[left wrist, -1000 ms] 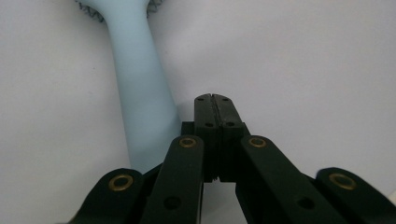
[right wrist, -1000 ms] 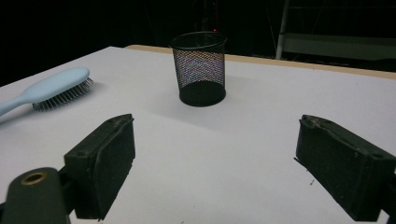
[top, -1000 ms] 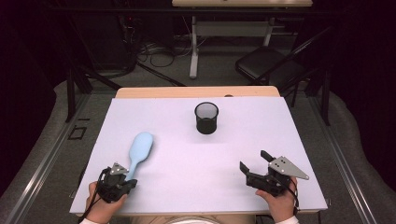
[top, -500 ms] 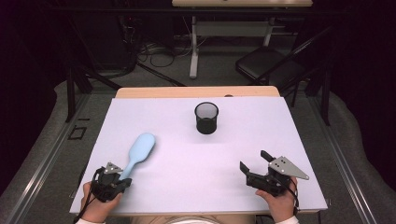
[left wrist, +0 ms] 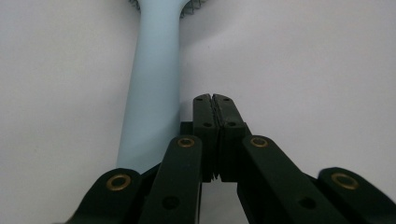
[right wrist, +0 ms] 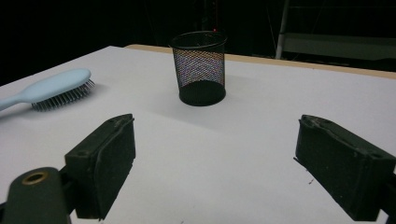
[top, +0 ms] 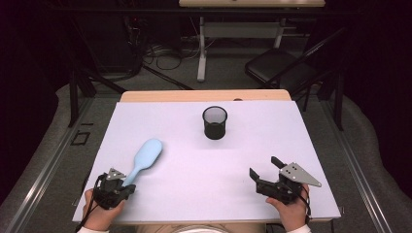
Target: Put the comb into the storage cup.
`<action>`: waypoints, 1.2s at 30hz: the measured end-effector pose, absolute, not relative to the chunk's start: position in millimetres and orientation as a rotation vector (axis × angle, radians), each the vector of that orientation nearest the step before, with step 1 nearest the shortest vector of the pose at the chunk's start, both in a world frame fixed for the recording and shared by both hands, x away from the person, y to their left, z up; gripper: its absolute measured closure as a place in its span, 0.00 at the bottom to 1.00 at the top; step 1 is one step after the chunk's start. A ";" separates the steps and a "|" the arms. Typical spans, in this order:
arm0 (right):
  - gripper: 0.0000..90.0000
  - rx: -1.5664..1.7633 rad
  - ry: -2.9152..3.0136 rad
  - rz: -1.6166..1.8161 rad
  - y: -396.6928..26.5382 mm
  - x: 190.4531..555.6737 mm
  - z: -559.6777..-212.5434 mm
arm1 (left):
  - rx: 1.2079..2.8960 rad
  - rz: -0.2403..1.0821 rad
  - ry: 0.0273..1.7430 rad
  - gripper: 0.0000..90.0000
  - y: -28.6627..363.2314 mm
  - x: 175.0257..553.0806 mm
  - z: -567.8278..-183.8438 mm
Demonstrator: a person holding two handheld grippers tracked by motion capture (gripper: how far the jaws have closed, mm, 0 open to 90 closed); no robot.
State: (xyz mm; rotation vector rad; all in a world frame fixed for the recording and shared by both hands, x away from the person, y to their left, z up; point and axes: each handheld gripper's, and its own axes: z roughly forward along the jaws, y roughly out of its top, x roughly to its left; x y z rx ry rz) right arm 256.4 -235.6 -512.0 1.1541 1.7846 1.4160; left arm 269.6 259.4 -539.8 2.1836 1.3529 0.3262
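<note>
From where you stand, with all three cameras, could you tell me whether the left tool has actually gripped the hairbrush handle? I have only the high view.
Observer: No. The left tool is shut on nothing; the hairbrush handle lies beside its jaws, to their left in the left gripper view.
Operator: Thank you. Which way do the bristles face?
Observer: The bristles face down onto the table, as the right gripper view shows.
Operator: And the right tool?
Observer: The right tool is open and empty, pointing toward the mesh cup.
</note>
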 end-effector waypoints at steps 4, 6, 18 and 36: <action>0.13 1.154 1.786 1.415 -235.5 256.5 -512.1 | 2.178 0.324 1.340 0.97 258.7 268.7 -537.4; 0.13 1.153 1.788 1.415 -235.4 256.4 -512.1 | 2.170 0.337 1.326 0.97 258.4 268.4 -535.5; 0.13 1.151 1.791 1.414 -235.2 257.1 -512.6 | 2.121 0.381 1.300 0.88 259.7 266.6 -529.0; 0.14 1.158 1.793 1.418 -235.0 257.5 -513.2 | 2.070 0.417 1.291 0.69 263.6 266.5 -525.0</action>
